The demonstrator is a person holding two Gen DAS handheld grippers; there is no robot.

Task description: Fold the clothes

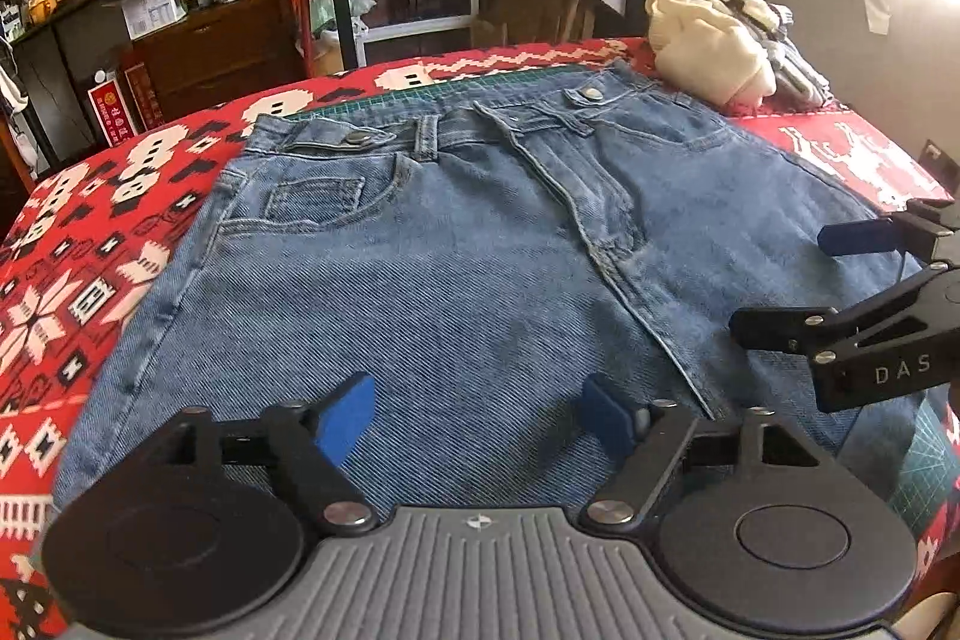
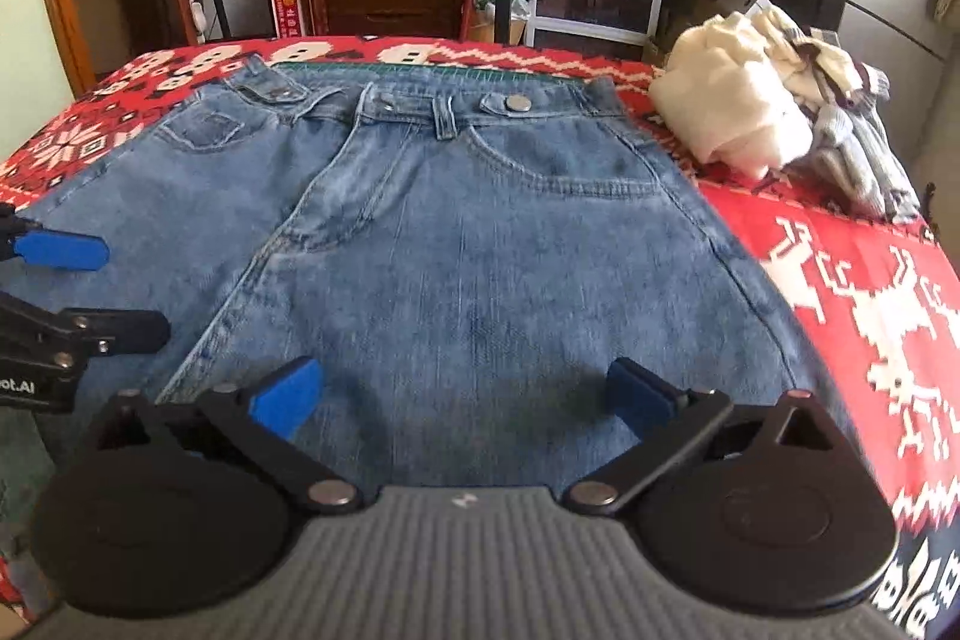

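- Jeans [image 1: 456, 244] lie spread flat on my counter, on its red patterned cloth [image 1: 78, 280], waistband at the far edge, front side up.
- My left gripper [image 1: 480, 415] hangs over the denim, jaws wide, holding nothing.
- My right gripper [image 2: 465, 394] hangs beside it over the denim, jaws wide too, empty.
- A heap of cream and grey clothes [image 2: 774, 112] sits at the far right corner, apart from the jeans.

White letters "DAS" are showing on the black body of the right gripper [image 1: 780, 289] in the left wrist view. Partly cut-off "ot.AI" is showing on the black left gripper [image 2: 102, 289] in the right wrist view.
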